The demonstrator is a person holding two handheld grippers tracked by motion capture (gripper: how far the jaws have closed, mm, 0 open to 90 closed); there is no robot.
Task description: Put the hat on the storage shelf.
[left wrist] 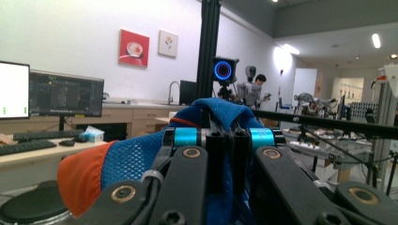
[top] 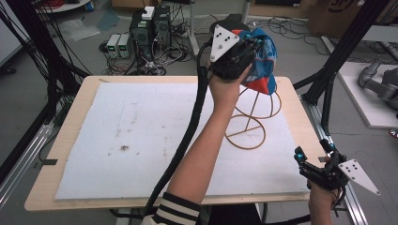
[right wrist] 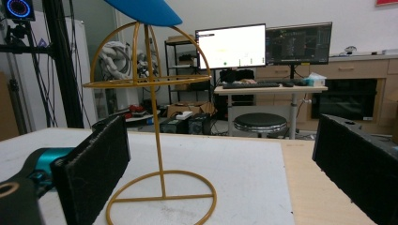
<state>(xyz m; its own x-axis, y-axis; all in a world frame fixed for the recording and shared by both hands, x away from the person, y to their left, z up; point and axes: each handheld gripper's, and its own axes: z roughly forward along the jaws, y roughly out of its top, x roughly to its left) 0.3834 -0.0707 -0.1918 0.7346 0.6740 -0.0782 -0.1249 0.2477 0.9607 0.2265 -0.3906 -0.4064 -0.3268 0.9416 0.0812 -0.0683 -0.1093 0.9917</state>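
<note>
cap (top: 261, 65) over stand (right wrist: 155, 122), orange brim (left wrist: 82, 180)

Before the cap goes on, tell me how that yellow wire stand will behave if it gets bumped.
The wire stand is probably light: thin rod throughout. It may tip easily, since one slim upright carries a wide dome above a single ring foot. It could also slide on the white mat, as nothing visibly fastens it.

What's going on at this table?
A person holds a two-fingered gripper in each hand. The left gripper is shut on a blue and orange mesh cap and holds it up over the top of a yellow wire stand on the white mat, apparently to set the cap on it. The right gripper waits open at the table's near right edge, holding nothing.
</note>
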